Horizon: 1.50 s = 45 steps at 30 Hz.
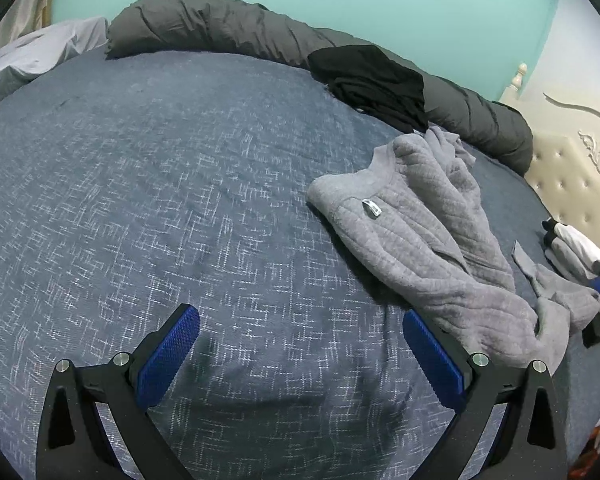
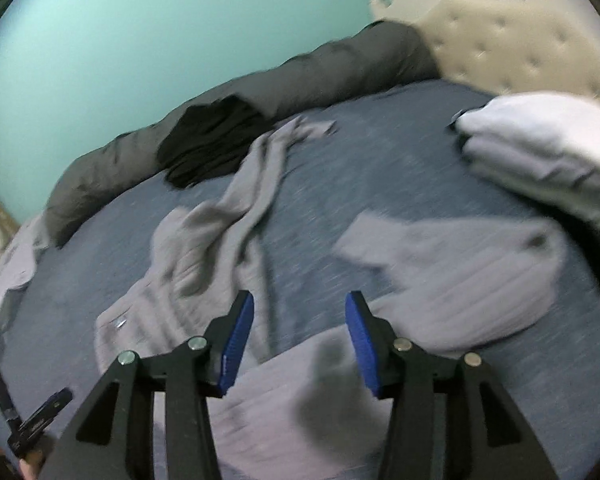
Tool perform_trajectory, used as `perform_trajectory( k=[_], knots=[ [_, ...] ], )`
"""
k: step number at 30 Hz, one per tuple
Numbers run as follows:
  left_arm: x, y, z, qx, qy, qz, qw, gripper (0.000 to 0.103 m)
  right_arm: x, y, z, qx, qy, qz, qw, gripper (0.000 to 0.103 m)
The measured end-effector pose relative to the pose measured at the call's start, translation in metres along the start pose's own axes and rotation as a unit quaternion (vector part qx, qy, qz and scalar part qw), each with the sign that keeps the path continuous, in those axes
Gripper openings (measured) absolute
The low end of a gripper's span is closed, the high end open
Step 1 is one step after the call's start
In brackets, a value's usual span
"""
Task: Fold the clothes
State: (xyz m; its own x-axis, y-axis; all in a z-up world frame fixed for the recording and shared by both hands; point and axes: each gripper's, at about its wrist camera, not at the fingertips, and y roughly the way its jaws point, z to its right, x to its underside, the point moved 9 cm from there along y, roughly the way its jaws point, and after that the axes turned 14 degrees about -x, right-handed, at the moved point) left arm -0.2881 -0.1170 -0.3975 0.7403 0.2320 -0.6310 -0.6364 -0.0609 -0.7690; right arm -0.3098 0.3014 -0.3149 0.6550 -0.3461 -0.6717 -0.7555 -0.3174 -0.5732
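Observation:
A grey quilted sweatshirt [image 1: 432, 240] with a small zip pull lies crumpled on the blue bedspread [image 1: 160, 200], to the right of my left gripper [image 1: 300, 314]. That gripper hangs open over bare bedspread, its right finger close to the sweatshirt's edge. The right wrist view is blurred. There the sweatshirt [image 2: 204, 248] spreads across the bed, with one part lying directly beneath my right gripper [image 2: 300, 296]. The jaws stand apart and the blue pads press on nothing.
A black garment [image 1: 376, 80] lies bunched against a rolled dark grey duvet [image 1: 220, 28] along the teal wall. A pile of folded pale clothes [image 2: 540, 152] sits near the tufted cream headboard [image 2: 520, 48]. Pale bedding [image 1: 32, 60] lies at the far left.

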Motion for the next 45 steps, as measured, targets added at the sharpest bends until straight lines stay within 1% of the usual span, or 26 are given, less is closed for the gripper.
perform_trajectory(
  k=[3,9,12,16,21,24,28,32,36,42,45],
  knots=[
    [0.002,0.007,-0.002,-0.003,-0.004,-0.012,0.9999,0.103,0.021,0.018,-0.017,-0.028,0.006,-0.012,1.000,0.048],
    [0.002,0.014,-0.004,-0.004,-0.014,-0.019,0.9997,0.103,0.059,0.038,-0.051,-0.071,-0.029,-0.030,0.997,0.048],
    [0.003,0.019,-0.002,-0.019,0.000,-0.019,0.9996,0.103,0.078,0.045,-0.052,-0.082,-0.030,-0.042,0.995,0.048],
    [0.005,0.023,0.000,-0.018,-0.001,-0.025,0.9995,0.103,0.093,0.050,-0.051,-0.092,-0.026,-0.046,0.994,0.049],
    [0.003,0.025,0.012,-0.016,0.015,-0.025,0.9995,0.103,0.095,0.055,-0.053,-0.103,-0.025,-0.047,0.993,0.051],
    [0.000,0.026,0.019,-0.011,0.014,-0.024,0.9996,0.103,0.094,0.056,-0.053,-0.108,-0.023,-0.045,0.993,0.052],
    [-0.007,0.030,0.026,-0.014,0.016,-0.021,0.9995,0.103,0.095,0.058,-0.053,-0.111,-0.021,-0.047,0.993,0.052],
    [-0.019,0.034,0.035,-0.023,0.026,-0.014,0.9993,0.103,0.094,0.057,-0.052,-0.117,-0.015,-0.044,0.992,0.052],
    [-0.033,0.044,0.048,-0.020,0.034,-0.016,0.9991,0.103,0.093,0.056,-0.051,-0.123,-0.008,-0.043,0.991,0.052],
    [-0.037,0.075,0.064,-0.019,0.030,-0.054,0.9979,0.103,0.089,0.056,-0.051,-0.132,-0.001,-0.040,0.990,0.052],
    [-0.036,0.087,0.070,-0.025,0.034,-0.065,0.9970,0.103,0.088,0.055,-0.051,-0.137,0.004,-0.039,0.990,0.052]
  ],
)
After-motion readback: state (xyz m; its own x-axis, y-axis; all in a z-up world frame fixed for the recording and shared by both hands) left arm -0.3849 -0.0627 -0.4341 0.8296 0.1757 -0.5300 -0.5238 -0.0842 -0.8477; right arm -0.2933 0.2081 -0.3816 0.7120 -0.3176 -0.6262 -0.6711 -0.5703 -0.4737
